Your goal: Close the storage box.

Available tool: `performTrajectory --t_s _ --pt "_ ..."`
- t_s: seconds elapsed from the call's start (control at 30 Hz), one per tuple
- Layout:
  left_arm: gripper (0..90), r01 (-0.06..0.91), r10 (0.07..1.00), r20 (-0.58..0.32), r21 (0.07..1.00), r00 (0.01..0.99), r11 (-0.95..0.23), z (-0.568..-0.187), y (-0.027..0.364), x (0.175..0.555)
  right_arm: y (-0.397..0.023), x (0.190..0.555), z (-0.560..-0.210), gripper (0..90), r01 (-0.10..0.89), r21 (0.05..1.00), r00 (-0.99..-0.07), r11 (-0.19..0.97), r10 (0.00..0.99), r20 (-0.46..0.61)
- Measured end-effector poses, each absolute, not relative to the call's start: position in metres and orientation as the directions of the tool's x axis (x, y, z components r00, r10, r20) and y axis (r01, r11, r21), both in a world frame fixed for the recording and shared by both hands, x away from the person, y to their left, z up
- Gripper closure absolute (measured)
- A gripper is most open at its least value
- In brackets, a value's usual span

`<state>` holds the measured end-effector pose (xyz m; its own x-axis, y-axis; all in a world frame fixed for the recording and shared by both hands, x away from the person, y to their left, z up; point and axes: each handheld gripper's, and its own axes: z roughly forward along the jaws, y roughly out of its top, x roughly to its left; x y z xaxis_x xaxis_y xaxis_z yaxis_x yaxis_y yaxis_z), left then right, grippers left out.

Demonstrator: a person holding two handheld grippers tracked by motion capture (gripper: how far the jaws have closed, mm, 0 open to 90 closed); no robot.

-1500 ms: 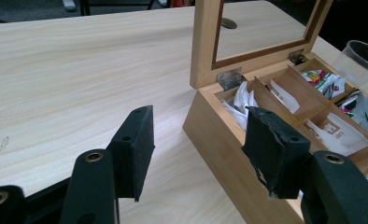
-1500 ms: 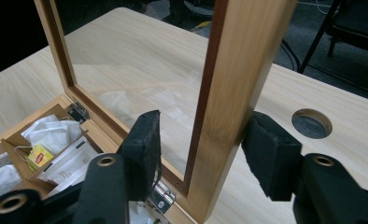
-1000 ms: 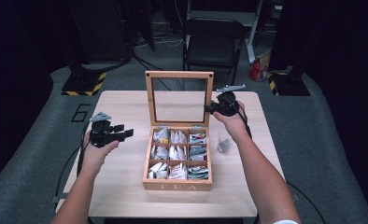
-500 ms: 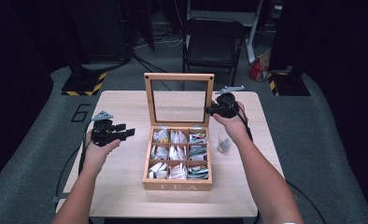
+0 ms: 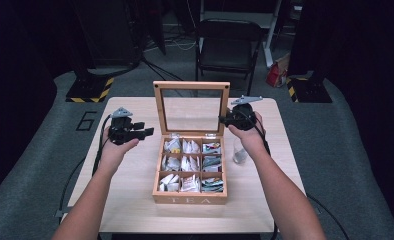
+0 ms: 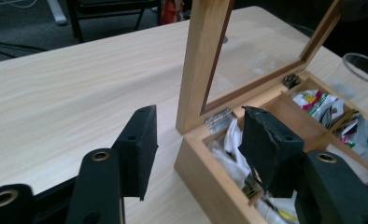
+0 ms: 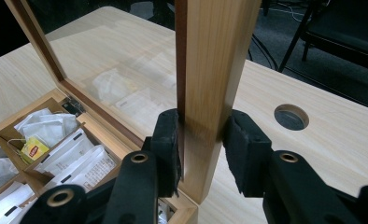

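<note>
A wooden tea box [image 5: 190,197] sits mid-table, its glass lid [image 5: 191,86] standing upright. Several compartments hold tea bags [image 5: 190,162]. My right gripper [image 5: 224,119] is shut on the lid's right frame post [image 7: 210,70], one pad on each face of it [image 7: 203,116]. My left gripper [image 5: 146,132] hovers just left of the box's back left corner, pointing at it. Its jaws [image 6: 199,112] have just been closing but stand open. The corner of the box [image 6: 191,154] lies in line between them, and the pads touch nothing.
An empty drinking glass [image 5: 239,150] stands on the table [image 5: 130,200] right of the box, under my right forearm. A round cable hole [image 7: 291,116] is in the tabletop behind the lid. A dark chair [image 5: 227,45] stands beyond the far edge.
My left gripper has moved right toward the box's back left corner and risen slightly, its jaws a little narrower. The right gripper and the lid have stayed put.
</note>
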<state>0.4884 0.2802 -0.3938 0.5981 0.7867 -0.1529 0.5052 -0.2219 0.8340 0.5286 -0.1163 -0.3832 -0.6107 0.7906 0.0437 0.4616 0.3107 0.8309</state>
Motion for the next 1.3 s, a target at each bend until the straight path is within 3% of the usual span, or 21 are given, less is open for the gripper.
performTrajectory --t_s 0.5,1.03,1.3 --pt "49.4 0.473 0.780 -0.096 0.839 0.618 -0.271 -0.380 0.259 0.514 -0.117 0.524 -0.383 65.0 0.465 0.833 -0.609 0.301 0.791 0.054" --pt "62.7 0.470 0.772 -0.098 0.839 0.627 -0.276 -0.372 0.245 0.522 -0.117 0.521 -0.384 64.8 0.463 0.839 -0.602 0.285 0.796 0.062" --pt "64.0 0.462 0.778 -0.087 0.843 0.623 -0.275 -0.370 0.243 0.520 -0.119 0.520 -0.386 64.5 0.452 0.845 -0.612 0.286 0.789 0.060"
